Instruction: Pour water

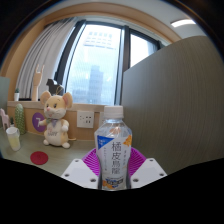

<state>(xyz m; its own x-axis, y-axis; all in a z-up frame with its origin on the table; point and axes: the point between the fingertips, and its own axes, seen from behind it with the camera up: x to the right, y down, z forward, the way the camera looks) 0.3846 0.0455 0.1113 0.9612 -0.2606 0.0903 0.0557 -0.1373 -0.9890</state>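
Gripper (114, 170) clamps labelled bottle (114, 150) (Chinese characters, unreadable) near plush toy (56, 118).

The bottle (114, 150) hides most of both pink pads (93, 160), so contact between fingers and bottle cannot be judged. Its base is cut off below. The label's print is too small to read. The bottle's left side covers part of the wall socket (87, 119).

Bottle (115, 150) blocks ahead; open counter (60, 160) leftward
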